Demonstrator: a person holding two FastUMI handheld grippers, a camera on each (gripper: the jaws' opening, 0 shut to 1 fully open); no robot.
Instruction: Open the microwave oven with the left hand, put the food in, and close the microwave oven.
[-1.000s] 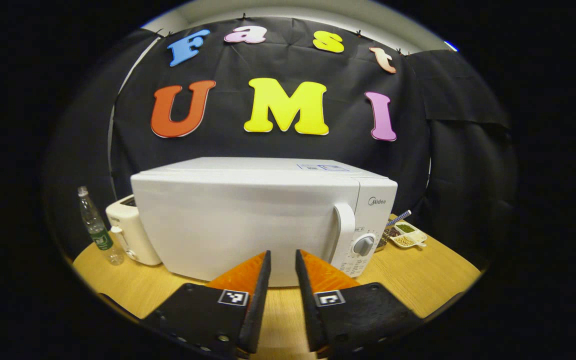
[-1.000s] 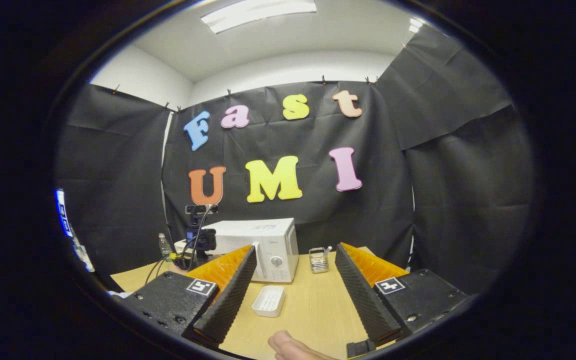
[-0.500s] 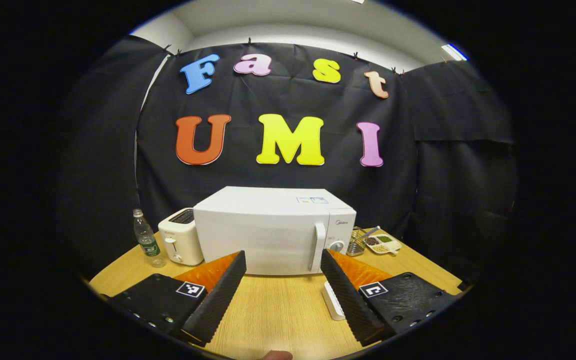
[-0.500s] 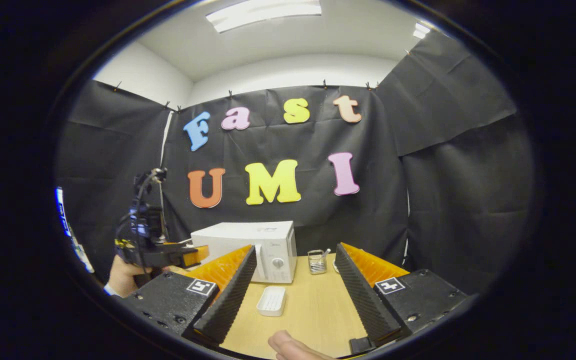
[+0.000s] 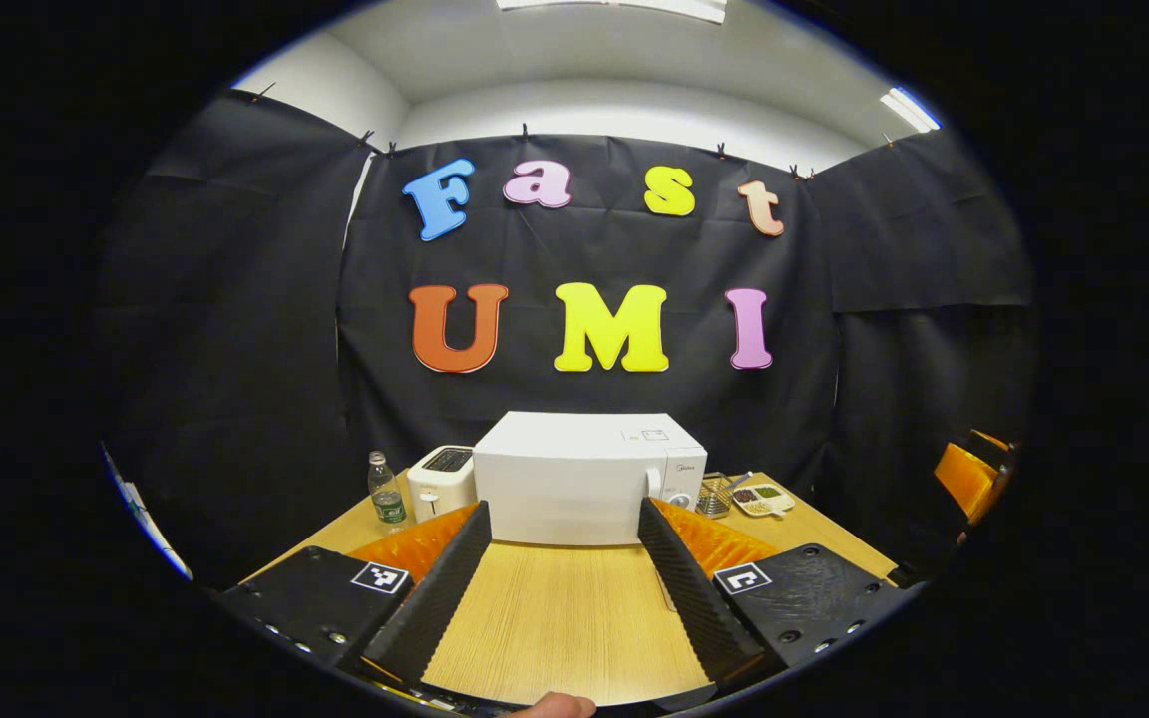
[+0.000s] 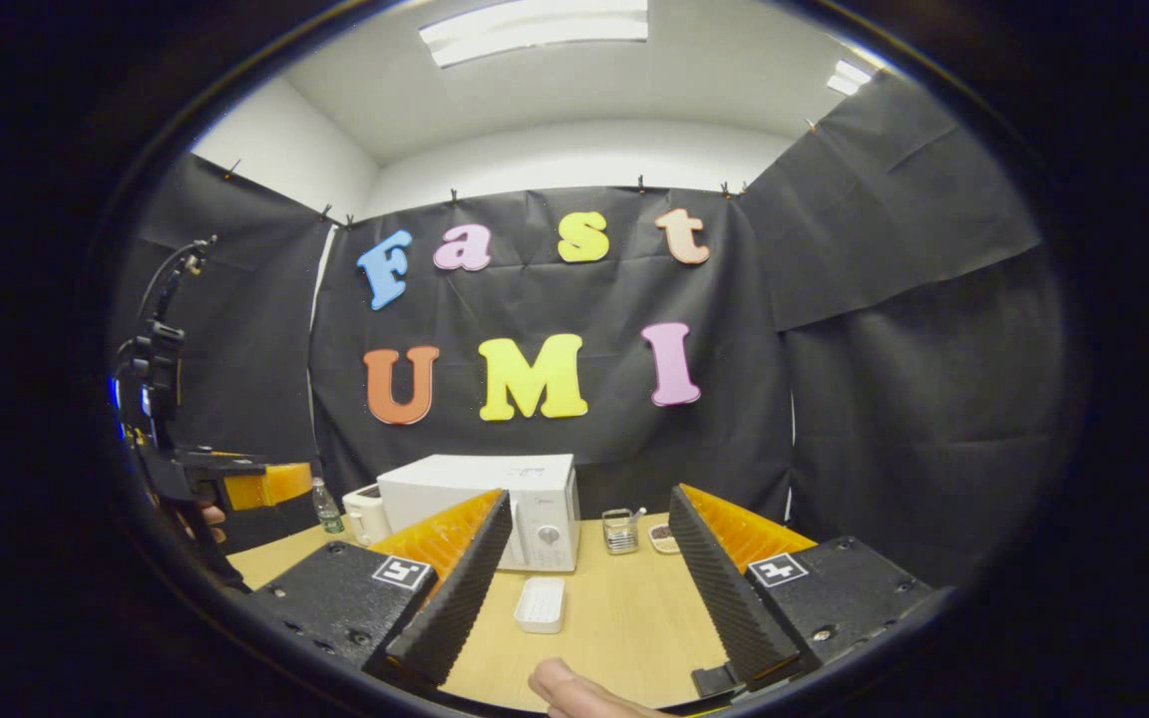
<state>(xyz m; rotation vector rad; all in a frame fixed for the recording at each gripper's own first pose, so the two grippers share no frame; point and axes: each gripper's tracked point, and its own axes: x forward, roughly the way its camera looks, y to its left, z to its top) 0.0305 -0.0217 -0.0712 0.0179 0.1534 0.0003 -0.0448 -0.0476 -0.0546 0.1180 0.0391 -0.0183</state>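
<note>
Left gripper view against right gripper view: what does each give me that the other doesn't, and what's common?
Left gripper view: the right gripper at its far right edge. Right gripper view: the left gripper held in a hand at far left, and the whole white tray lying on the table before the microwave. Both: the microwave with its door shut, toaster, water bottle, wire basket.

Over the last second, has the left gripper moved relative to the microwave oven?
Yes. The left gripper has backed away from the microwave oven, which now looks much smaller and farther beyond its open fingers.
</note>
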